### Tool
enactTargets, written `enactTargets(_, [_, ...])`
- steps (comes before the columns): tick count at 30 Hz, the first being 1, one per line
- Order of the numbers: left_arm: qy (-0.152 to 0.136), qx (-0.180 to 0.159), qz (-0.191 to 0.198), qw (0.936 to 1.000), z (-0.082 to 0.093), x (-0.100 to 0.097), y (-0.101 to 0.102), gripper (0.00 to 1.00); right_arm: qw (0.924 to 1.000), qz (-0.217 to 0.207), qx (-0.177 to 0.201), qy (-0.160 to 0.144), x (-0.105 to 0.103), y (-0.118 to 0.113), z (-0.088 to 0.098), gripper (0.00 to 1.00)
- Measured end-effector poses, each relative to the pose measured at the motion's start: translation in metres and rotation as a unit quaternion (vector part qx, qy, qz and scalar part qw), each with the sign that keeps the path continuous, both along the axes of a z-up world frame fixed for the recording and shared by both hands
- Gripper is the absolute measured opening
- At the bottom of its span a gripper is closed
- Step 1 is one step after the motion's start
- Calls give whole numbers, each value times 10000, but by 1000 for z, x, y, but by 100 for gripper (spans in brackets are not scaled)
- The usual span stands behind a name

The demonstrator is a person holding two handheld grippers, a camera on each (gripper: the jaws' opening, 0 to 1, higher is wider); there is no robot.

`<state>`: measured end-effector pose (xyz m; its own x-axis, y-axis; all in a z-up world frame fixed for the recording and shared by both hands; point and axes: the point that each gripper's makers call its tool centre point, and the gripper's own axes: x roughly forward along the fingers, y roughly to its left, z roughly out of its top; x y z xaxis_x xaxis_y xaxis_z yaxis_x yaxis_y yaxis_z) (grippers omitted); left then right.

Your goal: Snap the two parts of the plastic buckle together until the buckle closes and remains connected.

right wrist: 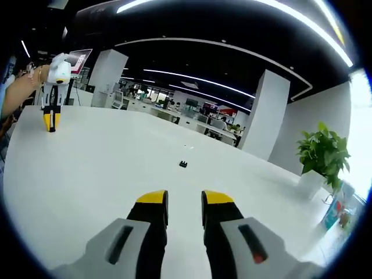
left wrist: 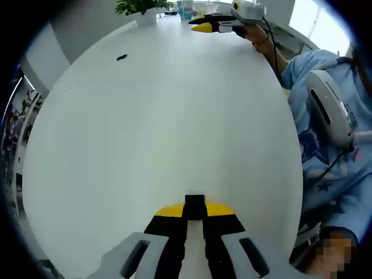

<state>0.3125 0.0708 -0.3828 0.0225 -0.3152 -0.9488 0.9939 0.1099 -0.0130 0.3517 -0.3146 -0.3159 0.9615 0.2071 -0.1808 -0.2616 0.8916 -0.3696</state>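
Note:
A small black buckle part [left wrist: 121,57] lies alone on the white table [left wrist: 163,128], far ahead and to the left in the left gripper view. My left gripper [left wrist: 195,208] is shut on another black buckle part [left wrist: 195,201], which sticks out between its yellow tips. My right gripper [left wrist: 201,27], held in a hand, hovers over the table's far edge. In the right gripper view, the loose buckle part [right wrist: 183,164] sits a short way ahead of my open right gripper [right wrist: 185,200]. My left gripper [right wrist: 50,125] points down at the table at the far left.
A potted plant [left wrist: 142,7] stands at the table's far edge, also seen as the plant [right wrist: 322,154] at the right. A person in a light blue top [left wrist: 331,151] is along the table's right side. Office desks and pillars [right wrist: 264,116] lie beyond.

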Motion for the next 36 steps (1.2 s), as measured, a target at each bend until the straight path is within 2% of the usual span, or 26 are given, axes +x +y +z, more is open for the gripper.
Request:
enactTargets(4, [26,-37,-47,10000,-1,1,0,9,9998,152,-24,115,5,11,-4,22])
enactTargets(9, [84,-11,-24,10000,-1,4,1,9,9988,378,185,264,11,22,-2,23])
enactTargets(12, [115,6,16,9999,-1,5,1,9,9985,464,80,294,12,28,4,23])
enactTargets(16, [146,-6,27,9999,-3,5,0,9,9942,827,-135,673,19,45,-3,24])
enactTargets(22, [172,-15,14,9999,-4,4,-1,10,9939,762,-378,709,42,36,11,25])
enactTargets(28, [183,-25,83,9998,-5,3,-2,10,9930,799,-264,826,61,33,19,25])
enactTargets(32, [198,8,82,9998,-5,2,-2,10,9916,748,-343,994,80,30,19,24])
enactTargets(36, [222,59,110,9997,-6,1,-3,10,9875,769,-255,1354,102,32,12,24])
